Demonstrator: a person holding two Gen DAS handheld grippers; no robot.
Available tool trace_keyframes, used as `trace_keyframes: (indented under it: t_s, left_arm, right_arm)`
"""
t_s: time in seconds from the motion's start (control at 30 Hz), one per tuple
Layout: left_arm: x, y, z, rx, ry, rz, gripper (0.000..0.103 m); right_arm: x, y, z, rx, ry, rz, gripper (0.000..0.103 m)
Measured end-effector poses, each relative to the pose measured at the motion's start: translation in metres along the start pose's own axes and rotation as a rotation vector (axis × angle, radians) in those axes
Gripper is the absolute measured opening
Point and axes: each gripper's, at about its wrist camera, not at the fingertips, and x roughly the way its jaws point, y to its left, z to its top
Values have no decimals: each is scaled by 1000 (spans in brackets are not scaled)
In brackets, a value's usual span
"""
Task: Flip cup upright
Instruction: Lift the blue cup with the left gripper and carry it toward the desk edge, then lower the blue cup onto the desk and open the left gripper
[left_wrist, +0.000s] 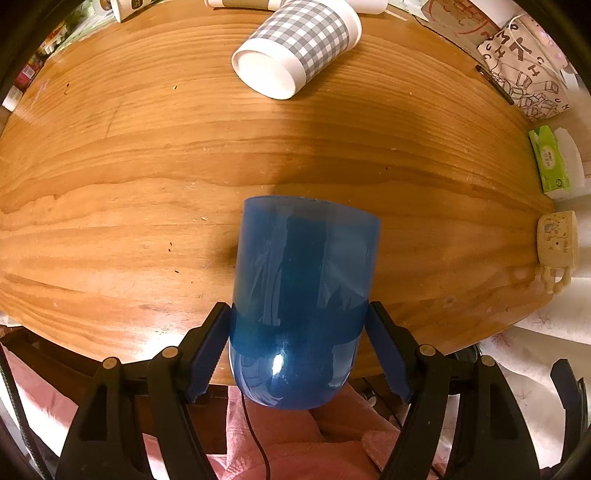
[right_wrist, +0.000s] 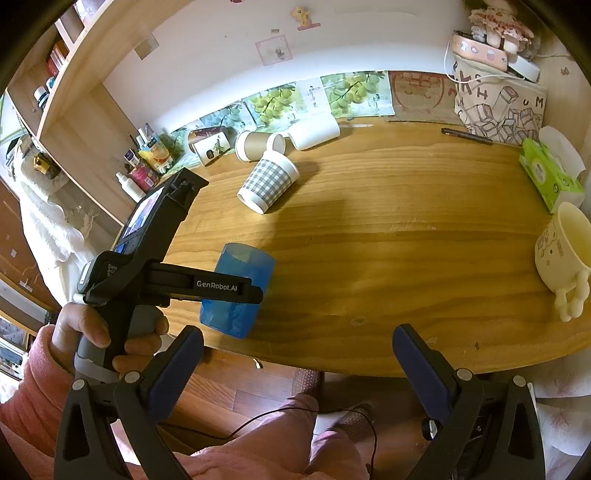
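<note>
Above the grainy wooden table (left_wrist: 129, 155), left claw (left_wrist: 299, 325) grips glossy blue cup (left_wrist: 303, 288); right claw (right_wrist: 295, 354) gapes.

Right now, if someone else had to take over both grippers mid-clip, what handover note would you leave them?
Left gripper: shut on the blue cup, fingers on opposite sides of its lower body, rim pointing away from the camera over the near edge of the wooden table. The cup looks lifted and tilted, not yet set down.
Right gripper: open, empty, held back at the near table edge.
Other things: a checkered paper cup lies on its side farther back; a cream mug stands upright at the right.
Done: blue cup grasped.
Left: finish turning it upright, set it on the table, release.
</note>
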Motion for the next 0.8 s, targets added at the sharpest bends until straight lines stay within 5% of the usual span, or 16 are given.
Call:
trace_keyframes:
  t_s: [0.8]
  left_arm:
    - [-10,14,-11,-10,-33,-77,83]
  right_arm:
    - [2,6,-7,9,15,29,103]
